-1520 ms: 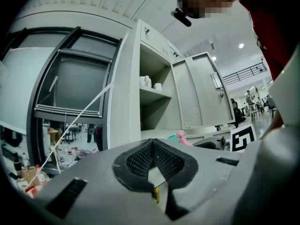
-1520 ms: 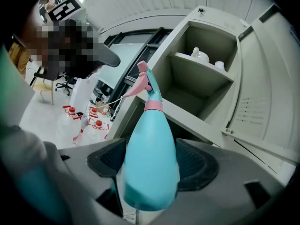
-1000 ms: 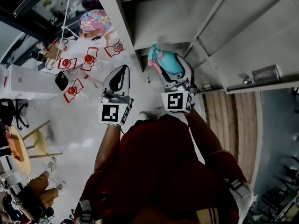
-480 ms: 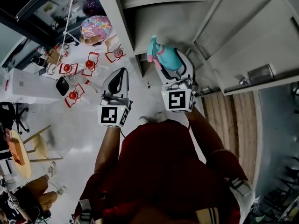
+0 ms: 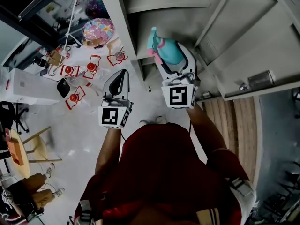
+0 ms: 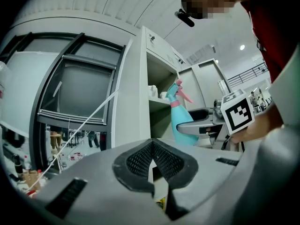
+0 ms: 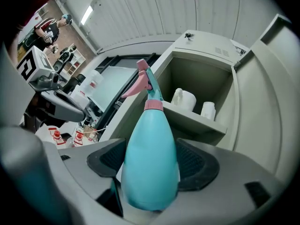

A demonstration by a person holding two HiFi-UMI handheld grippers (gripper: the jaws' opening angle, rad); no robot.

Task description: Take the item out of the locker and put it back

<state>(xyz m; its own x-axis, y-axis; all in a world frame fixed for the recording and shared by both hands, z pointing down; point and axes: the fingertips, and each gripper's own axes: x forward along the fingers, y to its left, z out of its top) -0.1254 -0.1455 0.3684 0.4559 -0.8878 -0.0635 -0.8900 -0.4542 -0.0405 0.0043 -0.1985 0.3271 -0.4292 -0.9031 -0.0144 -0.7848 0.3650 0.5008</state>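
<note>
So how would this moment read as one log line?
right claw: shut on spray bottle | left claw: shut, empty | locker: open

Pale glossy floor [image 5: 79, 130] meets wood planking [image 5: 234, 121]; a small round table [image 5: 26, 165] stands left.

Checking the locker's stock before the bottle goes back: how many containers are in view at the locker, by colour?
Teal spray bottle: 1, clamped in the right gripper.
White containers: 2, a jug and a small bottle on the locker shelf.
Total: 3.
</note>
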